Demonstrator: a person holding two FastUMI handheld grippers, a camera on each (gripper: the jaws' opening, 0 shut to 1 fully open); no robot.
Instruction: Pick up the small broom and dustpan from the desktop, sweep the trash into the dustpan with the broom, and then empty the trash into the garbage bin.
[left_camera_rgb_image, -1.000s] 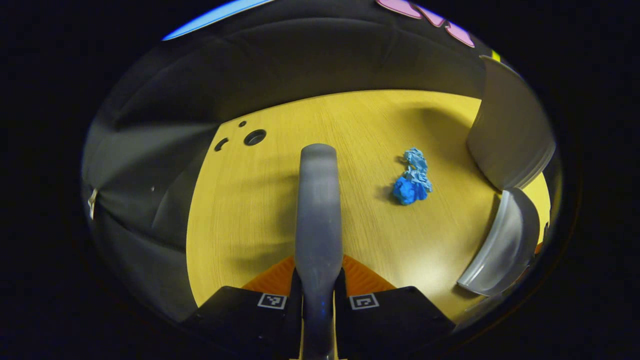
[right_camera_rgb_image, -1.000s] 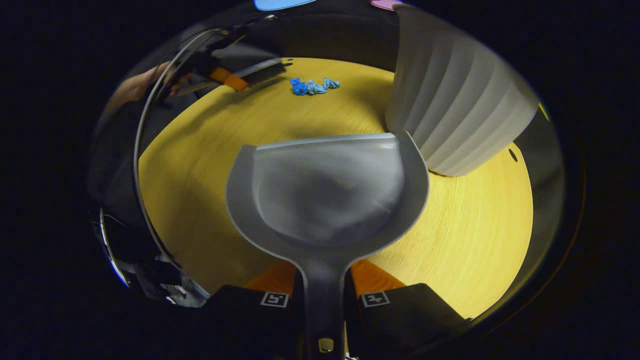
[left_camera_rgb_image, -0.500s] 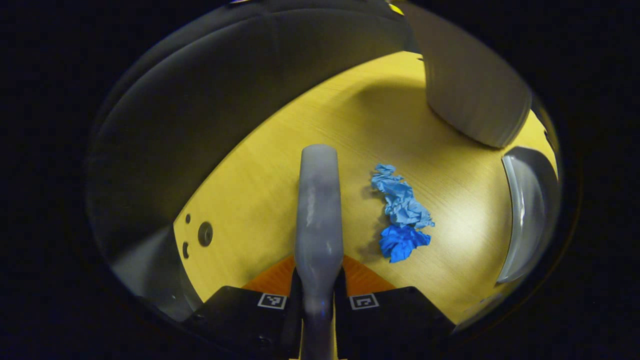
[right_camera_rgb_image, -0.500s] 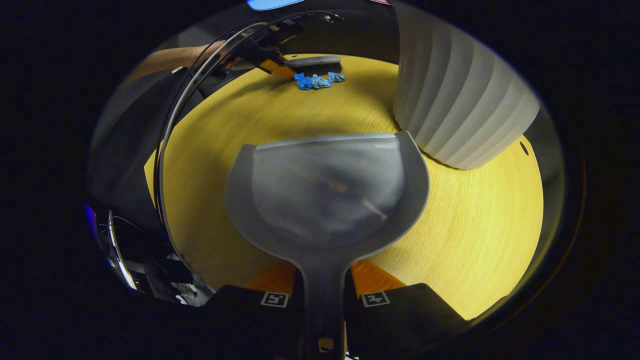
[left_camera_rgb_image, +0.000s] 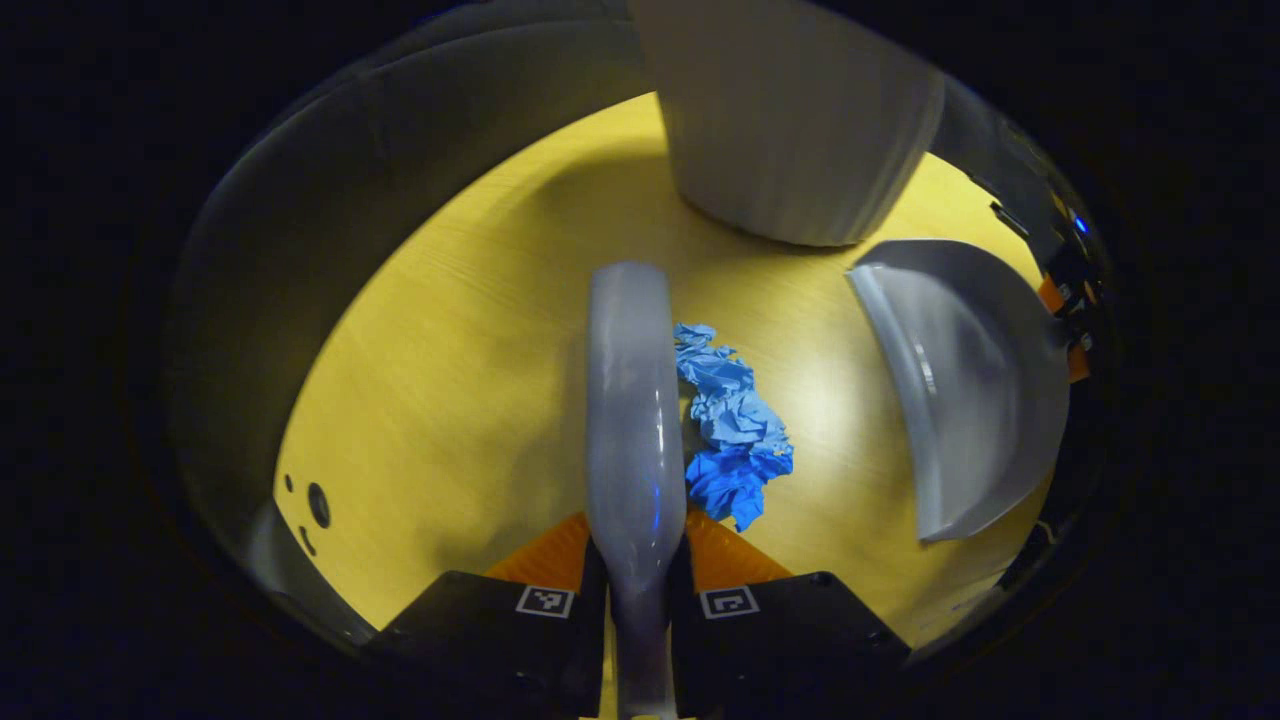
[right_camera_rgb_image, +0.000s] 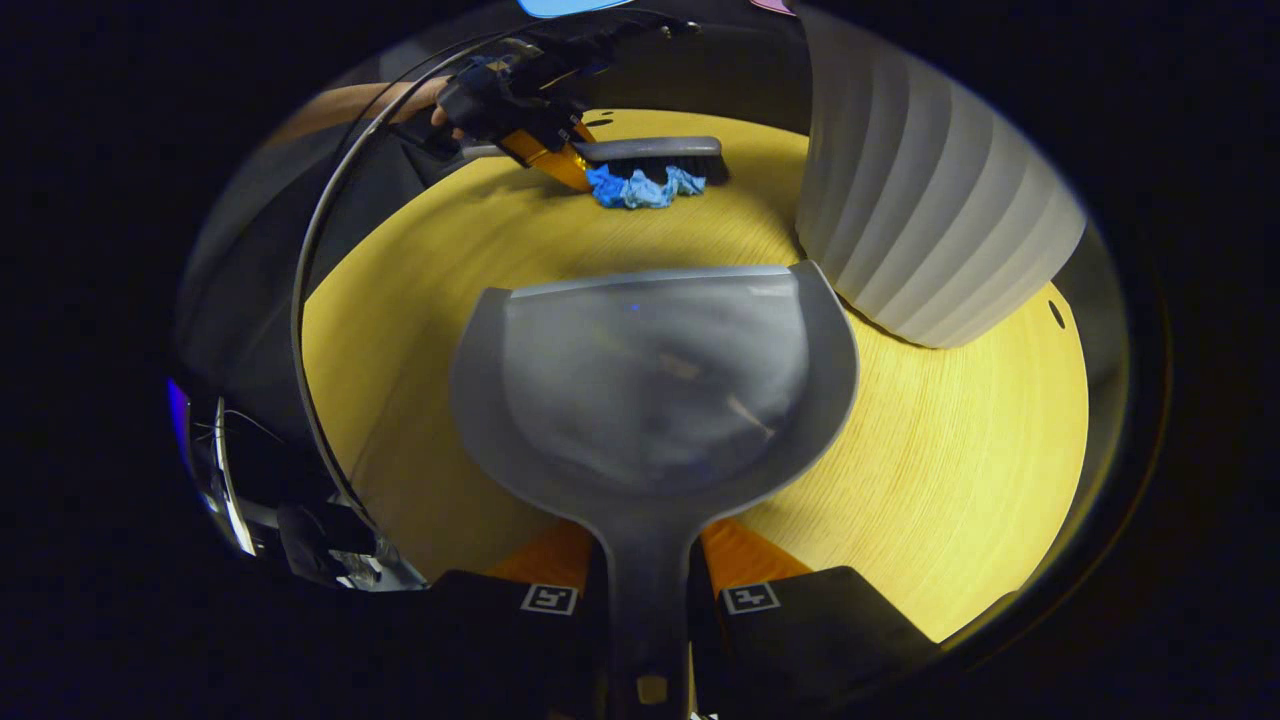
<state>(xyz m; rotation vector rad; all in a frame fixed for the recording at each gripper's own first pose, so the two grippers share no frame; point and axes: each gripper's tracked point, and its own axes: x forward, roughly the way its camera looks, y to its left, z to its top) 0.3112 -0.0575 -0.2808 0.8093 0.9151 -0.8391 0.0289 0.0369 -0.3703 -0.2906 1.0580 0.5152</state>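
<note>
Both claws clamped: left claw (left_camera_rgb_image: 637, 560) on broom (left_camera_rgb_image: 628, 400) touching trash (left_camera_rgb_image: 735, 430), right claw (right_camera_rgb_image: 650, 590) on dustpan (right_camera_rgb_image: 650, 390) well apart.

Blue crumpled trash (left_camera_rgb_image: 733, 430), grey broom (left_camera_rgb_image: 627, 400), grey dustpan (right_camera_rgb_image: 655, 390), yellow desktop (left_camera_rgb_image: 470, 330)

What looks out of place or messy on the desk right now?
Only the crumpled blue paper lying loose on the yellow desktop, right beside the broom. The dustpan holds no paper yet, and the ribbed garbage bin stands upright. Nothing looks spilled or damaged.
</note>
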